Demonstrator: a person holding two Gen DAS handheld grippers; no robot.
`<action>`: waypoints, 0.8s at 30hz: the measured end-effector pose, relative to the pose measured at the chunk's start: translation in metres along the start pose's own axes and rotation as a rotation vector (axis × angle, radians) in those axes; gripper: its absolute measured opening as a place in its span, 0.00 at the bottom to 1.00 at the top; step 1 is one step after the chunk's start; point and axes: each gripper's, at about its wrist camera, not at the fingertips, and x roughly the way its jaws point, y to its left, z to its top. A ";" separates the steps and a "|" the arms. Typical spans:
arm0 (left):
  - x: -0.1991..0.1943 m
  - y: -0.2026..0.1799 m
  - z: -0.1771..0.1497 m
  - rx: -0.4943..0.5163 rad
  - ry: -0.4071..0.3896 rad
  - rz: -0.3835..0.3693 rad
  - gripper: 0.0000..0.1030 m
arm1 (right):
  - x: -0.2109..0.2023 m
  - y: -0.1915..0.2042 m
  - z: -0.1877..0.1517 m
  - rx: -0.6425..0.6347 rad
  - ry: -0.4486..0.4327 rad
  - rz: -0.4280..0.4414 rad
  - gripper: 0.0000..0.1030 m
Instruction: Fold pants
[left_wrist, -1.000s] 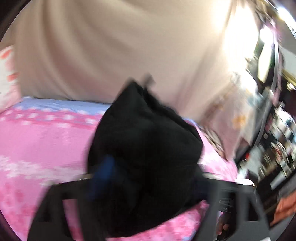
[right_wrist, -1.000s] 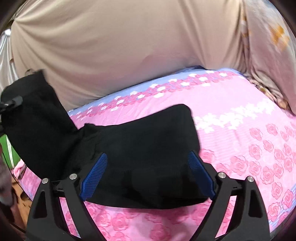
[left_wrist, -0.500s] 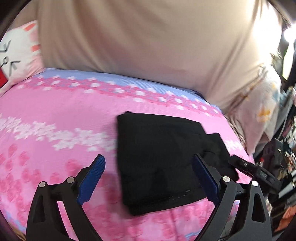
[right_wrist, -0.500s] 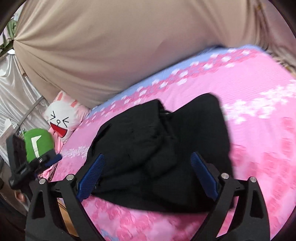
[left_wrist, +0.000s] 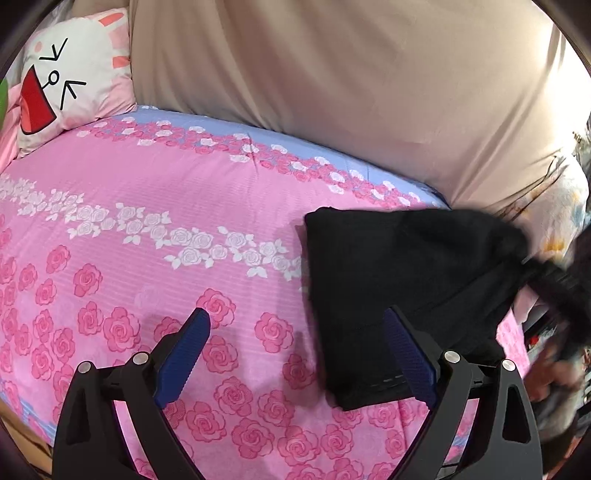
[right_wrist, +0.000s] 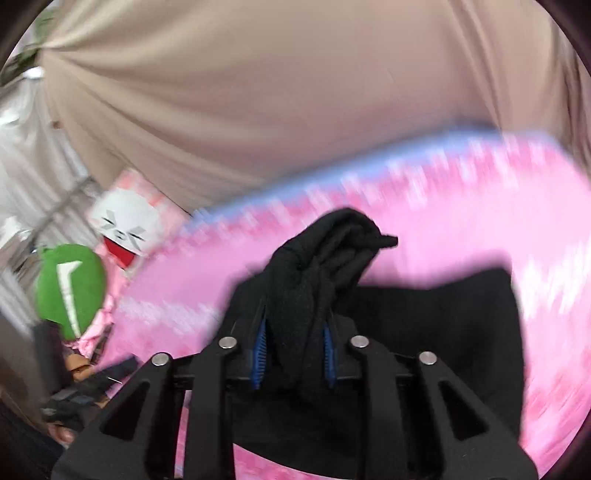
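The black pants (left_wrist: 399, 280) lie folded on the pink rose-print bed sheet (left_wrist: 155, 229), at the right of the left wrist view. My left gripper (left_wrist: 295, 354) stands open above the sheet; its right pad (left_wrist: 406, 358) overlaps the near edge of the pants, the left pad hangs over bare sheet. In the right wrist view my right gripper (right_wrist: 295, 354) is closing, and its blue pads pinch a bunched fold of the black pants (right_wrist: 314, 295) and lift it. The rest of the cloth (right_wrist: 461, 332) hangs below. The right gripper also shows blurred at the far right of the left wrist view.
A beige curtain (left_wrist: 332, 74) backs the bed. A white rabbit-face pillow (left_wrist: 62, 81) lies at the head of the bed, and a green plush (right_wrist: 70, 288) sits beside it. A pale floral cloth (left_wrist: 557, 221) hangs at the bed's right side.
My right gripper closed on a fold of the pants and rose with it. My left gripper let go of the pants, sank, and now hangs open to their left.
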 end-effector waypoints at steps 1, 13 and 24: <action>-0.002 -0.002 0.001 0.003 -0.007 -0.002 0.90 | -0.011 0.003 0.006 -0.022 -0.031 -0.012 0.20; 0.044 -0.050 -0.008 0.068 0.109 -0.095 0.90 | -0.025 -0.127 -0.101 0.225 0.096 -0.296 0.45; 0.128 -0.060 -0.016 -0.153 0.354 -0.331 0.91 | -0.012 -0.165 -0.099 0.372 0.126 -0.156 0.87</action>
